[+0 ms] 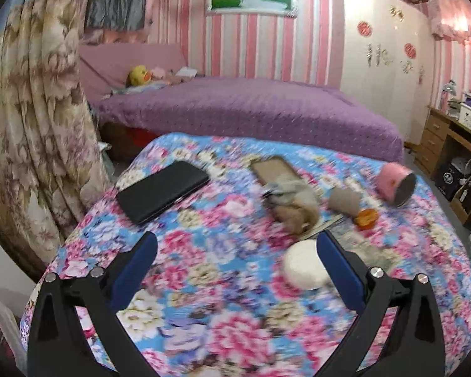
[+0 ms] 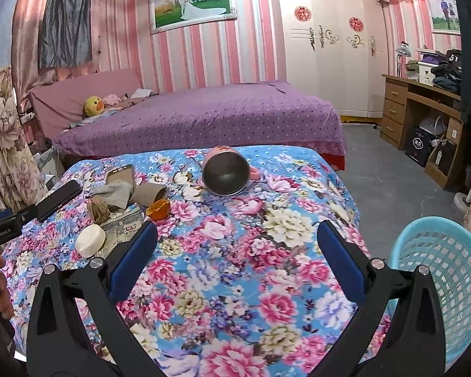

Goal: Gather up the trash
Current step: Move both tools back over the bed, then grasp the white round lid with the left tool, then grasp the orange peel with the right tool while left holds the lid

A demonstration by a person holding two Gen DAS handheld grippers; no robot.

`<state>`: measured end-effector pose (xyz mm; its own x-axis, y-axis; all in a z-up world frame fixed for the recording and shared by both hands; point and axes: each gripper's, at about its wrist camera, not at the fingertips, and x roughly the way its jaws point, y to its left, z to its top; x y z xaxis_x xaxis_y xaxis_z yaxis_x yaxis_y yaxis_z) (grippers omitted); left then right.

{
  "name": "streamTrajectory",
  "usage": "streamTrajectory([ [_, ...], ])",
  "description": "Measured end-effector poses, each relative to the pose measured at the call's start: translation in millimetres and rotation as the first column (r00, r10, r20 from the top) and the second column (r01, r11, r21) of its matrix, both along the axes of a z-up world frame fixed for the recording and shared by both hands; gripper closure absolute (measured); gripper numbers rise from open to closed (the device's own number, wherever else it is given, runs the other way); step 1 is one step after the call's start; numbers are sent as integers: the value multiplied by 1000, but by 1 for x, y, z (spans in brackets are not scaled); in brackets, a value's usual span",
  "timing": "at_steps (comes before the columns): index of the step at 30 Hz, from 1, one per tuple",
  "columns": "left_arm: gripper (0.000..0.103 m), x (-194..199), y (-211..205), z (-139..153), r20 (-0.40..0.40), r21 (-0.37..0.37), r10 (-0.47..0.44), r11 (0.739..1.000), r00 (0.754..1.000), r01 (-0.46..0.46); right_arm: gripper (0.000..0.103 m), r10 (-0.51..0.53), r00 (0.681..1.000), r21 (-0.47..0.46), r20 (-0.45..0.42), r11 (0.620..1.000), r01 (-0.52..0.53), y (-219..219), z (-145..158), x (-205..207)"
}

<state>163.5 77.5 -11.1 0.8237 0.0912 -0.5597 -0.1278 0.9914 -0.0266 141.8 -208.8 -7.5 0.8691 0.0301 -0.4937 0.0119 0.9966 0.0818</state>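
Left wrist: white disc [image 1: 304,264] beside right-hand fingers [image 1: 339,264].

The cloth [image 2: 235,251] is blue with pink, white and purple flowers; the bedspread [image 2: 204,116] is purple, dotted. The basket [image 2: 439,276] is light blue, the cup [image 2: 232,169] pink, the peel [image 2: 158,209] orange, the wall [image 2: 219,53] pink-and-white striped.

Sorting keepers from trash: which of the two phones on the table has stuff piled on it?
The tan-backed phone; a grey rag lies over its near end. The black phone, further left, lies bare.
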Motion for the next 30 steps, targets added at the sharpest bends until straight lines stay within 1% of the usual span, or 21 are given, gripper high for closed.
streamTrajectory([
  [2,4,5,8,-7,-32,-14,7,1000,999,-8,4,6,1000,9,-10,1000,-6,3,-3,5],
  [4,4,13,17,-17,-68,-50,11,999,998,-15,4,9,1000,14,-22,1000,-9,5,-5,12],
  [6,4,20,17,-24,-97,-57,3,998,995,-9,4,8,999,15,-31,1000,-7,7,-8,18],
  [8,4,23,10,-27,-103,-43,-16,999,995,12,4,4,999,10,-39,1000,-3,8,-12,24],
  [10,4,25,-4,-29,-107,-32,-56,998,993,52,4,0,999,0,-45,1000,0,8,-15,28],
  [15,4,36,-40,-38,-138,-15,-143,990,980,142,4,-8,998,-33,-61,999,6,5,-22,34],
  [18,4,47,-53,-46,-179,-37,-167,986,970,163,4,-2,996,-51,-85,999,-2,1,-26,37],
  [21,5,56,-61,-55,-221,-63,-169,985,961,158,4,-8,995,-77,-97,997,1,-3,-29,39],
  [23,11,61,-66,-61,-240,-75,-183,983,953,169,4,-12,995,-83,-100,997,4,-5,-29,39],
  [25,33,65,-73,-66,-267,-86,-213,977,940,197,4,-16,995,-81,-103,997,8,-8,-30,39],
  [26,36,66,-75,-68,-276,-86,-218,976,936,202,4,-16,994,-79,-105,997,8,-10,-31,39],
  [28,42,65,-77,-68,-269,-78,-224,974,937,211,4,-17,994,-83,-110,997,8,-11,-32,38],
  [30,42,63,-76,-66,-258,-88,-236,971,937,220,4,-20,994,-90,-111,996,10,-12,-34,37],
])
